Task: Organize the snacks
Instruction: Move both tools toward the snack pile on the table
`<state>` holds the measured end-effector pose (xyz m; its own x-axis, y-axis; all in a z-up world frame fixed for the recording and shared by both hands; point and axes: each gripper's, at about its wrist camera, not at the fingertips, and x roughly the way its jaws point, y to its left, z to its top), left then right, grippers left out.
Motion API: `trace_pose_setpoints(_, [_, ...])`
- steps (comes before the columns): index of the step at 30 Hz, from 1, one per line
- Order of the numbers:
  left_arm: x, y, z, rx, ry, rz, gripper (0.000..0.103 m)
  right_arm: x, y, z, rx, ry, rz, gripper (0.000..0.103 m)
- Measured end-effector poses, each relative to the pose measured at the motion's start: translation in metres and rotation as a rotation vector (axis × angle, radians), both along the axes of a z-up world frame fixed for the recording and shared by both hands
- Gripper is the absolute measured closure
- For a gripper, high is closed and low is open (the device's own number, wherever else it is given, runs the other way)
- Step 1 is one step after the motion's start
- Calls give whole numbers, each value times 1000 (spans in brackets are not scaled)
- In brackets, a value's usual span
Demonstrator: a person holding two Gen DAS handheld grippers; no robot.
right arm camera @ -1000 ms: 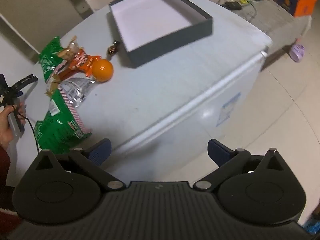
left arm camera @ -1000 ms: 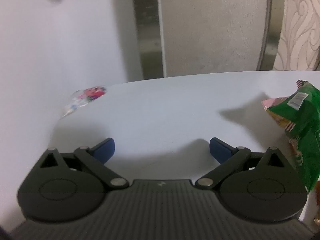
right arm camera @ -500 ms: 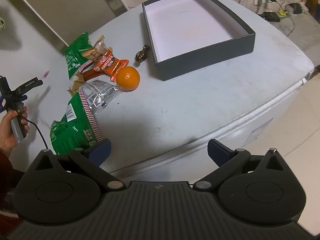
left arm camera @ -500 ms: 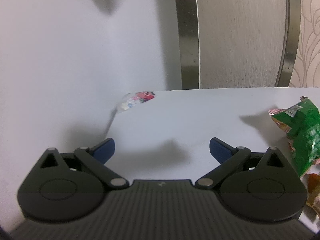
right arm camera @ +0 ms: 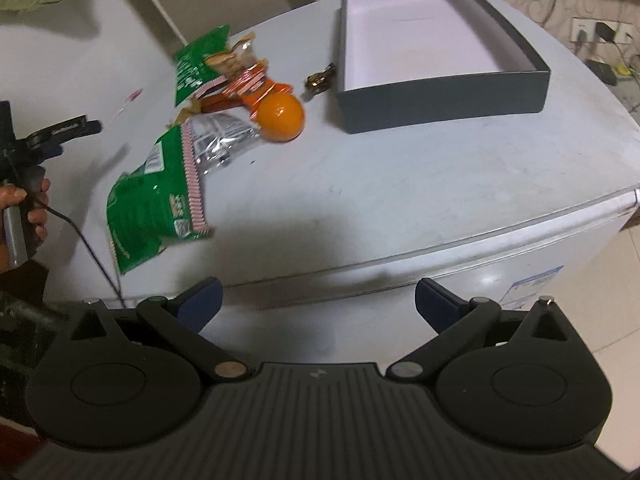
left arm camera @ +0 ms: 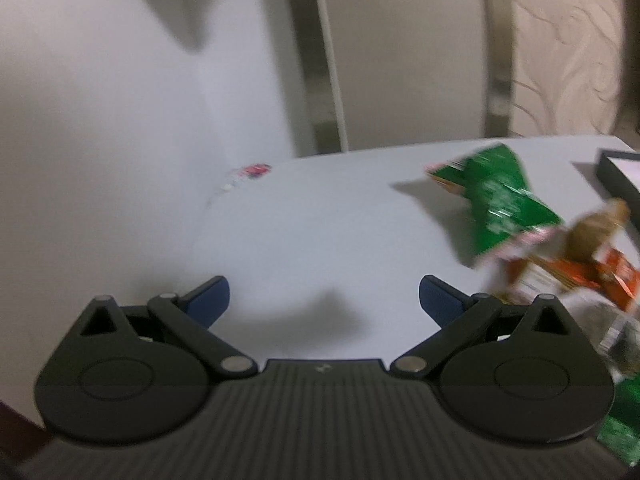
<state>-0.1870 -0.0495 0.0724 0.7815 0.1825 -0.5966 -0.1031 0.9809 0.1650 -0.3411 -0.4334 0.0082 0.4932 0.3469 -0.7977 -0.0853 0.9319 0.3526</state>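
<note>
On the white bench [right arm camera: 400,184], which looks like the top of a chest appliance, the snacks lie in a loose heap toward the left side. A large green snack bag [right arm camera: 154,204] lies nearest the front edge, with a silver foil packet [right arm camera: 218,138] partly on top of its upper end. Beyond that, an orange [right arm camera: 280,116] rests against an orange-and-red wrapper [right arm camera: 250,86], and a second green bag [right arm camera: 196,66] lies farther back with a brown packet [right arm camera: 236,54] on it. A small dark wrapped candy [right arm camera: 320,78] sits just beside the near left corner of an open dark grey box [right arm camera: 444,100], whose pale inside holds nothing visible. A small pink-and-clear wrapper [right arm camera: 130,100] lies apart, near the wall on the left.

The right gripper [right arm camera: 316,304] hangs off the front of the bench, above the appliance's side, its blue-padded fingers spread wide and holding nothing. The left gripper [left arm camera: 324,300] is low over bare bench surface, released as well, with the green bag [left arm camera: 500,200] and the orange-and-red wrapper [left arm camera: 580,272] off to its right; this view is blurred. In the right wrist view the left gripper [right arm camera: 76,128] shows at the far left, the person's hand [right arm camera: 28,208] around its handle.
</note>
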Motion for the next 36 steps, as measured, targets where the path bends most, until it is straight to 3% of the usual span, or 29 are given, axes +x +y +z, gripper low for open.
trace_pose_setpoints(8, [-13, -34, -4, -33, -13, -99, 0, -14, -3, 25, -49, -65, -18, 0])
trace_pose_setpoints(14, [-17, -36, 6, -110, -37, -118, 0, -32, 7, 45, -57, -93, -54, 0])
trace_pose_setpoints(25, [-45, -41, 12, -123, -69, -188, 0, -40, 45, 55, -47, -139, -37, 0])
trace_pose_setpoints(36, [-67, -53, 10, -125, -77, -236, 0, -35, 57, 60, -34, -164, -5, 0])
